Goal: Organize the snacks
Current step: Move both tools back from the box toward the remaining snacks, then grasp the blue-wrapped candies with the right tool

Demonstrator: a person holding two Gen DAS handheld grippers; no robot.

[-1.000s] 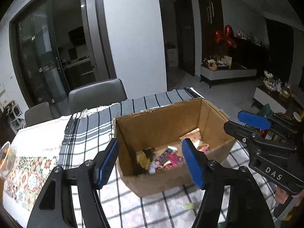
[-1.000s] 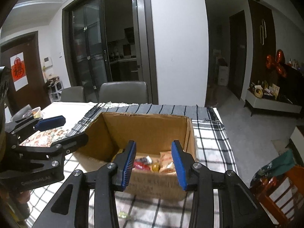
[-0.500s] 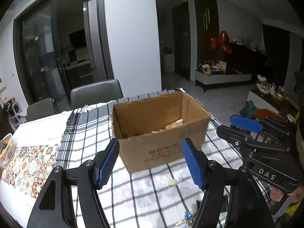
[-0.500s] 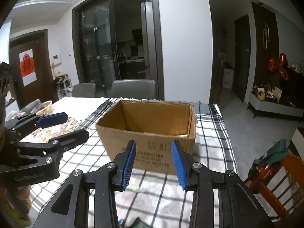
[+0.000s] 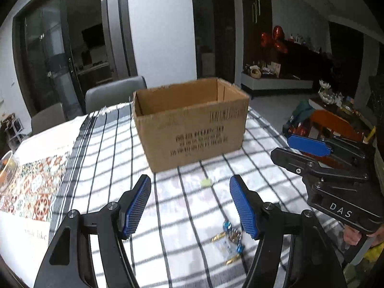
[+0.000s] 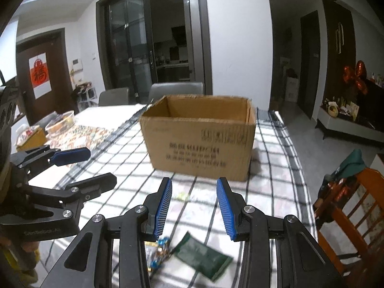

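Note:
An open cardboard box (image 5: 192, 122) (image 6: 199, 141) stands on the checked tablecloth ahead of both grippers; its inside is hidden from this low angle. My left gripper (image 5: 189, 177) is open with nothing between its blue pads. My right gripper (image 6: 195, 179) is open too, narrower, and empty. Loose blue and gold wrapped candies (image 5: 230, 240) (image 6: 158, 249) lie on the cloth just under the fingers. A dark green packet (image 6: 204, 256) lies beside them. A pale green sweet (image 5: 206, 182) (image 6: 182, 195) sits between the grippers and the box.
A patterned runner (image 5: 31, 182) and a bowl (image 6: 60, 122) lie at the left of the table. Grey chairs (image 5: 115, 96) stand behind it. An orange wooden chair (image 6: 348, 204) stands past the right table edge. Each gripper shows in the other's view.
Both grippers have drawn back from over the box and sunk lower. The snacks inside the box have dropped out of sight; the candies and green packet have come into view.

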